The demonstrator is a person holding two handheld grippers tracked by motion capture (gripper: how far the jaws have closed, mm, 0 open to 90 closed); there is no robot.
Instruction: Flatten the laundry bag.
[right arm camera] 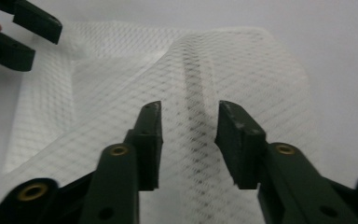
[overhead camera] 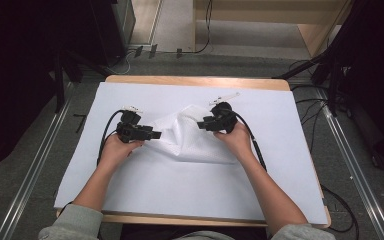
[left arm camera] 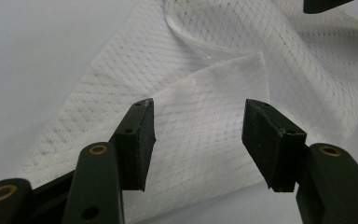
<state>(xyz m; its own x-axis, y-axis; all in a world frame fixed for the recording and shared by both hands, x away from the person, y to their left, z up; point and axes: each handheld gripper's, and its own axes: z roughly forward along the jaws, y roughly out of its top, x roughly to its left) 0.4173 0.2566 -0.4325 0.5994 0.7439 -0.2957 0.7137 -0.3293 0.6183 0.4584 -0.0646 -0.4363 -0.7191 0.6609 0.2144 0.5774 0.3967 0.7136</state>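
Mid-table, on the white sheet covering the wooden table [overhead camera: 280, 150], I see a crumpled white mesh-patterned cloth [overhead camera: 190, 137]. My left gripper [overhead camera: 155, 134] sits at the cloth's left edge, jaws wide apart, a folded corner of cloth lying between them, nothing clamped. My right gripper [overhead camera: 201, 123] is at the cloth's upper right, jaws partly apart over a raised ridge of the cloth, gripping nothing. Both point inward at the cloth.

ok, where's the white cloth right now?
In the high view the white cloth lies rumpled mid-table on the white sheet, between the left claw and right claw; both claws are open at its edges.
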